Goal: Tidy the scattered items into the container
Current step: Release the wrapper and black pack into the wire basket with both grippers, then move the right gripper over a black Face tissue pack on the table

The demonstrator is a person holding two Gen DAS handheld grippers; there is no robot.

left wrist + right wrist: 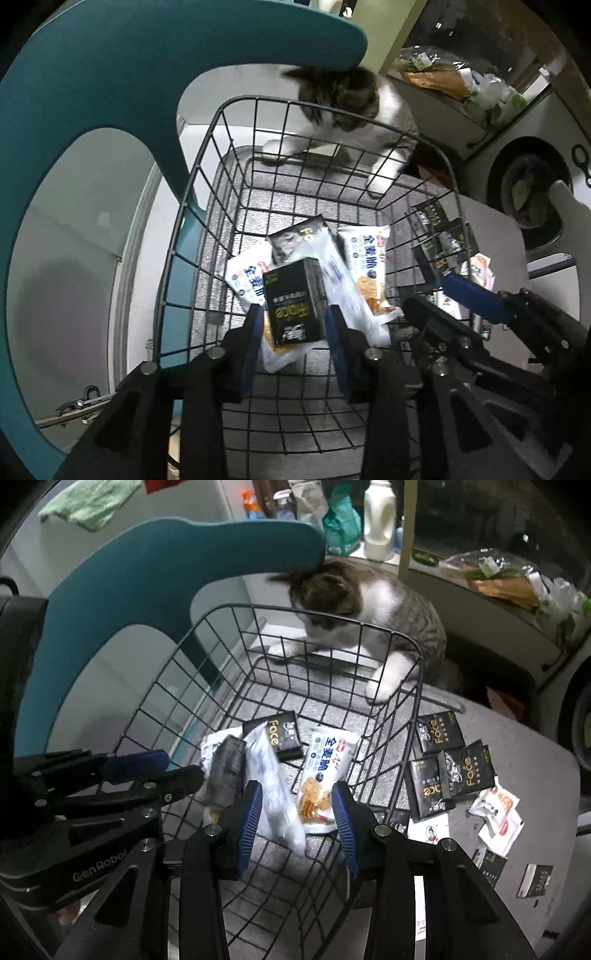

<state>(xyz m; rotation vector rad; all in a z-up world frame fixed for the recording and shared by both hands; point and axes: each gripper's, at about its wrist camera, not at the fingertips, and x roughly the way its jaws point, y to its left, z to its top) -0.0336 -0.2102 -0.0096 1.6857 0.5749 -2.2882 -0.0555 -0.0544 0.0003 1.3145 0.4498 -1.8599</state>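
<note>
A black wire basket (pixel 207 173) (pixel 177 672) stands on a grey mat and holds white snack packets (pixel 365 258) (pixel 325 764) and a black Face packet (pixel 280 734). My left gripper (pixel 293 325) is over the basket with its jaws apart; a black Face packet (pixel 295 302) sits between the pads, blurred, and I cannot tell whether they touch it. My right gripper (pixel 297 808) is open over the basket's near rim, with a blurred white packet (pixel 275 794) between its fingers. Several black Face packets (pixel 454 764) and white packets (pixel 498 812) lie on the mat right of the basket.
A tabby-and-white cat (pixel 354 107) (pixel 369 609) leans on the basket's far rim with both front paws. A teal chair back (pixel 92 92) (pixel 147 565) curves at left. A washing machine (pixel 532 192) stands at right, with bags on its top (pixel 498 579).
</note>
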